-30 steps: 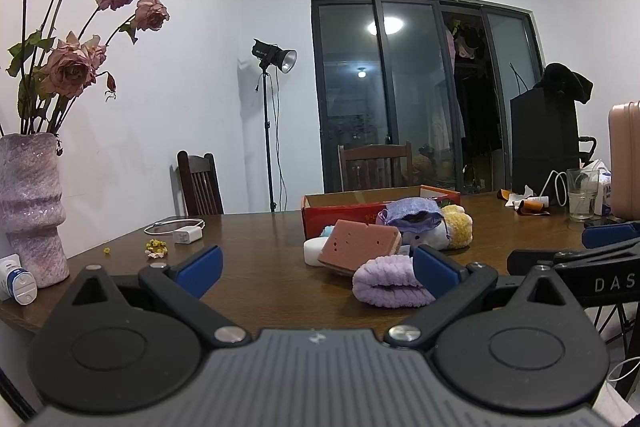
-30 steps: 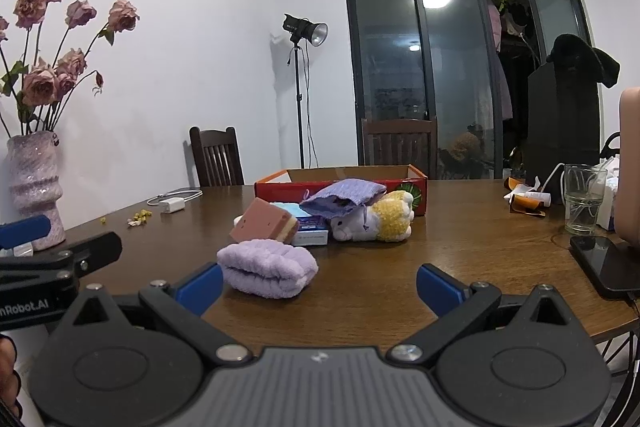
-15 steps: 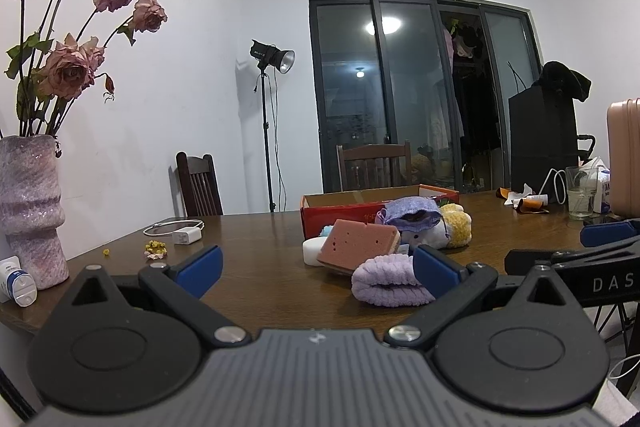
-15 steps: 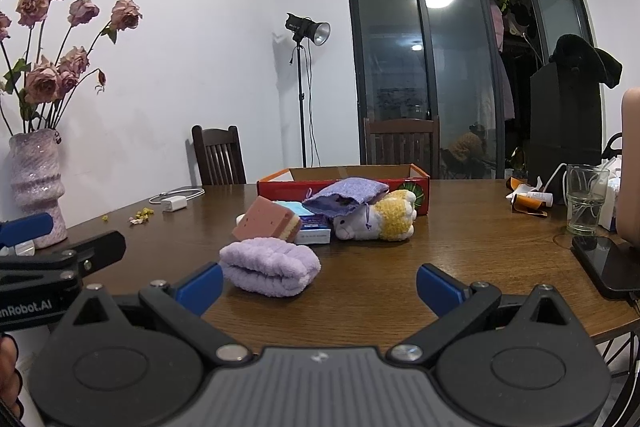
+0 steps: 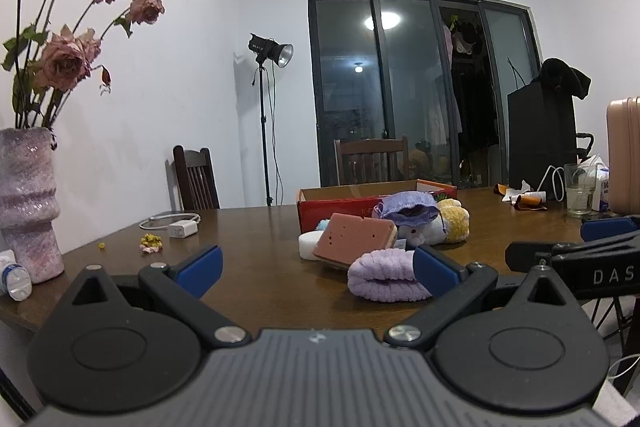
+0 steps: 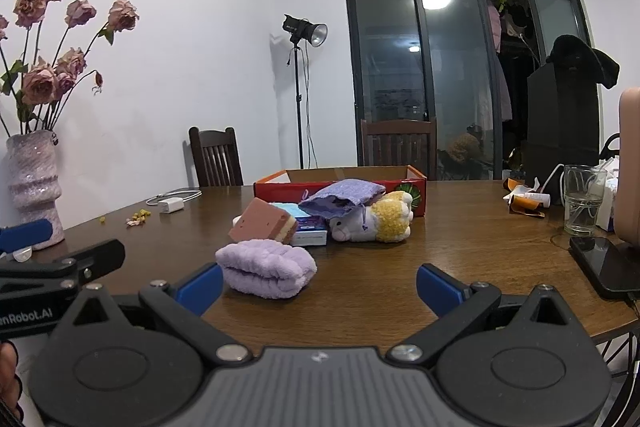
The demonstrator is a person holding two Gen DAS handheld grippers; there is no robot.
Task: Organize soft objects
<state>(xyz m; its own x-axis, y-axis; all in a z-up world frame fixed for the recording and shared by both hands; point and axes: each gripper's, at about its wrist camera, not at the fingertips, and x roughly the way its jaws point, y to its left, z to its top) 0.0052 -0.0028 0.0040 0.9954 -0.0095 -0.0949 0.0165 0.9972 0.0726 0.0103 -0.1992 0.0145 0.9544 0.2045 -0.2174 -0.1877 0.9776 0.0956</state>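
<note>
Both the left hand-held gripper [image 5: 318,265] and the right hand-held gripper [image 6: 320,285] are spread wide, holding nothing. A folded lavender towel [image 6: 266,268] lies on the tabletop [image 6: 460,247], before a pink sponge [image 6: 263,221], plush toy [image 6: 376,219] and red cardboard box [image 6: 340,183].

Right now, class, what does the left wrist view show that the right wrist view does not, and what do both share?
Only the left: a small white bottle beside the vase.
Only the right: a dark phone near the table's edge.
Both: the folded purple towel, pink sponge, plush toy and red box.
</note>
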